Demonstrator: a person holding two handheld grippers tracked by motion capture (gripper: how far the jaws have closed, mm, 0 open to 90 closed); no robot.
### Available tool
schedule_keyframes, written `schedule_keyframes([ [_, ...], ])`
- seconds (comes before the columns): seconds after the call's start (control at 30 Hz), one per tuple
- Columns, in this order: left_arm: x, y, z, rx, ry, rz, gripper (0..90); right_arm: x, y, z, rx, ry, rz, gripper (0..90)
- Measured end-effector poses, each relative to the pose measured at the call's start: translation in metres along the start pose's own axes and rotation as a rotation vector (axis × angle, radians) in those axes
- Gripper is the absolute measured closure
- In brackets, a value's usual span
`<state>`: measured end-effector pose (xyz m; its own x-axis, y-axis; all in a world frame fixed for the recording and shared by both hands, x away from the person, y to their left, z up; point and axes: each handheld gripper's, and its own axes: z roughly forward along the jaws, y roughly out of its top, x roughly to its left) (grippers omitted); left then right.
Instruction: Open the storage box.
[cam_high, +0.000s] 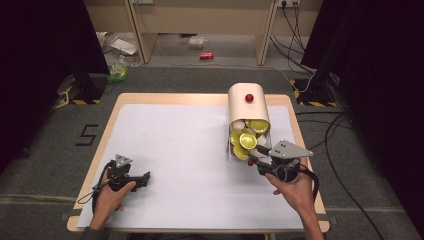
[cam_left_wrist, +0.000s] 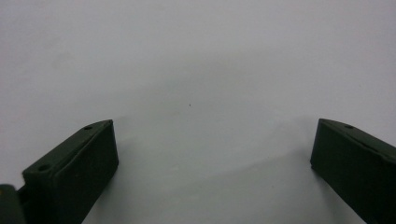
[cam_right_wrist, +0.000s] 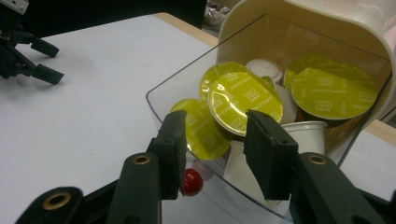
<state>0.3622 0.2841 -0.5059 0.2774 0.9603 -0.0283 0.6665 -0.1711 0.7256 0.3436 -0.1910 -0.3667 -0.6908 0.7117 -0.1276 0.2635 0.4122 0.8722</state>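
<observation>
**Reaching into the capsule drawer**

My right gripper (cam_right_wrist: 212, 156) sits closest, its two black jaws spread and poised at the open lip of the clear plastic drawer (cam_right_wrist: 161, 100), holding nothing yet. Between them, just past the tips, stands the yellow-lidded coffee capsule (cam_right_wrist: 243, 102) I judge to be my target; it leans on edge at the front of the pile. The drawer slides out of a cream rounded dispenser with a red knob (cam_high: 248, 102), which stands near the far right corner of the white worktop (cam_high: 185, 150).

The step in hand is the approach. Next I need to push the jaws over the drawer's front wall, straddle that capsule's rim and close gently, since the foil lid looks easy to dent.

The clear front wall stands in my way, and a small red knob (cam_right_wrist: 192, 181) sits low on it beside my left-hand jaw. Neighbouring yellow and white capsules (cam_right_wrist: 334, 91) crowd close, so a clumsy grab could snag two.

My left gripper (cam_high: 131, 176) rests near the worktop's near left corner, jaws wide apart and empty.
</observation>
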Motion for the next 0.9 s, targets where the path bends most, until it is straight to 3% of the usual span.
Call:
schedule_keyframes([
  [0.5, 0.0, 0.0, 0.0, 0.004, 0.001, 0.002, 0.0, -0.003, 0.006, 0.004, -0.012, -0.063, 0.049, 41.1],
  [0.9, 0.0, 0.0, 0.0, 0.005, 0.002, 0.003, 0.0, -0.004, 0.009, 0.012, 0.0, -0.065, 0.05, 37.9],
])
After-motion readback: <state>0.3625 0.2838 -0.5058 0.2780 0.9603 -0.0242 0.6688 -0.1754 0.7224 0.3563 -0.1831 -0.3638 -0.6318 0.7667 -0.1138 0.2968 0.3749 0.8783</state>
